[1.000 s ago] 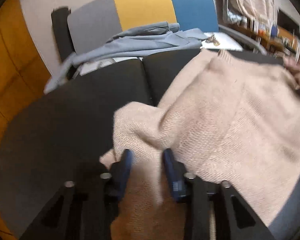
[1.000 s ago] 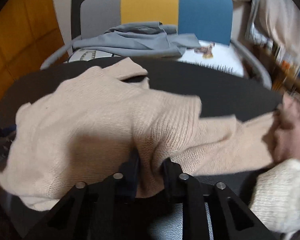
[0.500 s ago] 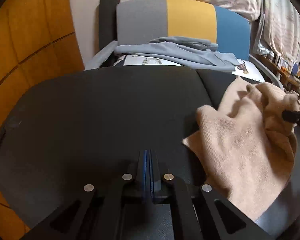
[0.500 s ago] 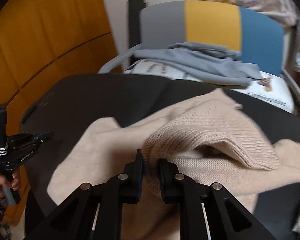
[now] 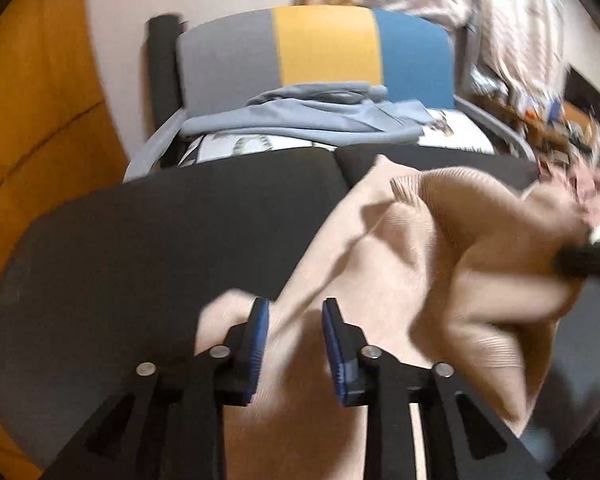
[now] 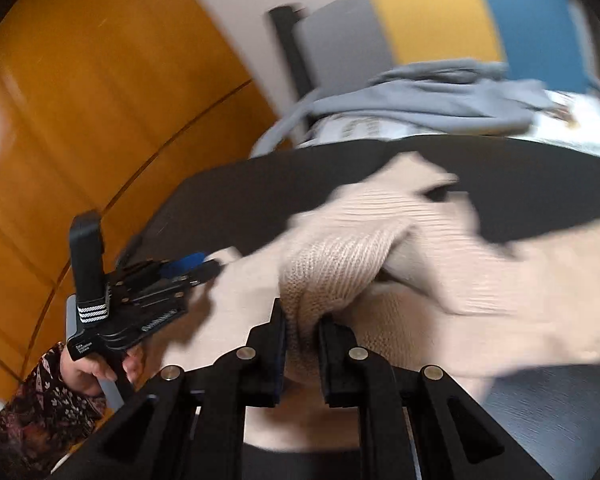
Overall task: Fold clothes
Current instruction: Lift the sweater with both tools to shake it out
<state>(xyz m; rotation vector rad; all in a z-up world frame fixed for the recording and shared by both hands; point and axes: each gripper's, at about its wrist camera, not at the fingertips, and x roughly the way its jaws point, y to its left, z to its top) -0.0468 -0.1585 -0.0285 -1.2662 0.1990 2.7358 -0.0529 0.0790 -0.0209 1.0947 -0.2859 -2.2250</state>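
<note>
A dark round table (image 5: 140, 240) fills both views, and one beige knit sweater (image 5: 419, 260) lies rumpled across its right half. Beyond the far edge stands one chair (image 5: 323, 48) with a grey, yellow and blue back, one grey garment (image 5: 300, 120) heaped on its seat.

The right gripper (image 6: 301, 322) is nearly closed, its two fingers pinching a bunched fold of the sweater. The left gripper (image 5: 294, 312) is held partly open, its blue-padded fingers (image 5: 260, 324) straddling the sweater's near edge; whether they touch the knit I cannot tell.

Only the right view shows the left gripper from outside, with the hand (image 6: 88, 372) and patterned sleeve (image 6: 40, 408) behind it. Only the left view shows a blurred cluttered shelf (image 5: 559, 116) at far right.
</note>
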